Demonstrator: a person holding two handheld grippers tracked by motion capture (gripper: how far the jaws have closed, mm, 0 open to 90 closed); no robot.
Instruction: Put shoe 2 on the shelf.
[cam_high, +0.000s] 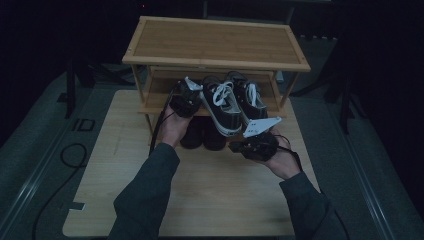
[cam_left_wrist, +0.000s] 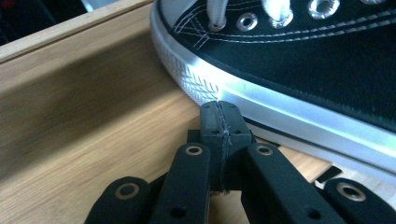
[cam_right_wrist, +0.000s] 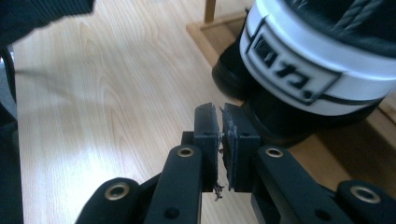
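A pair of black canvas sneakers with white laces and white soles stands on the middle shelf of a bamboo shoe rack, heels overhanging toward me. My left gripper is at the left sneaker's side; its jaws are shut and empty, tips at the white rubber sole. My right gripper hovers just below and in front of the heel. That gripper is shut but for a hairline gap, with nothing between its pads.
A dark pair of shoes sits low under the sneakers, also seen as a black shoe. The rack stands at the far end of a light wooden table. A cable lies on the floor at left.
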